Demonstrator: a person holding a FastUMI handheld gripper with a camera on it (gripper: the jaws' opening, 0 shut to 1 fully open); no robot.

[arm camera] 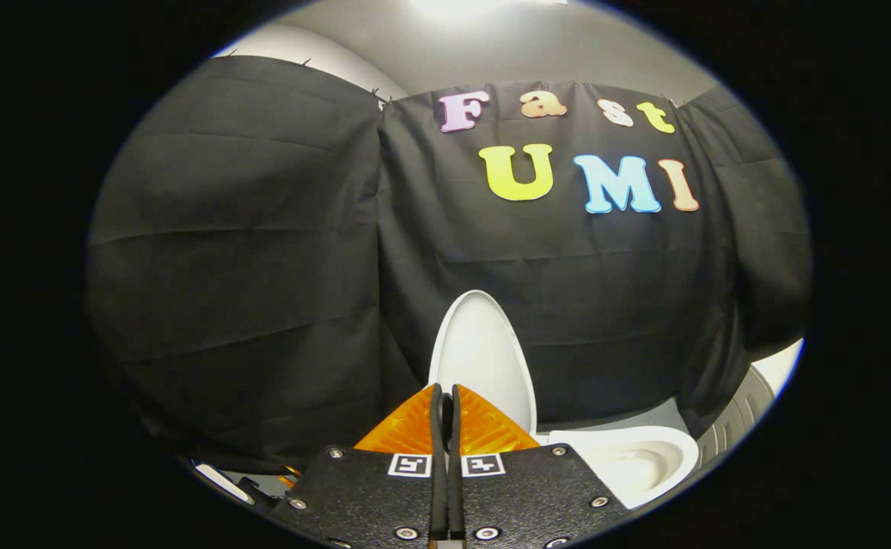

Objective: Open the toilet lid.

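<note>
The white toilet lid (484,354) stands raised, nearly upright, against the black cloth wall. Below it to the right, the white toilet bowl (636,457) lies uncovered, its inside in view. My gripper (445,393) is shut, its two fingers pressed together with nothing between them. Their tips sit in front of the lid's lower left part; I cannot tell if they touch it.
The black cloth wall (262,267) hangs close behind the toilet and wraps around to both sides. A grey ribbed object (735,419) stands to the right of the bowl. A grey ceiling with a bright light shows above the cloth.
</note>
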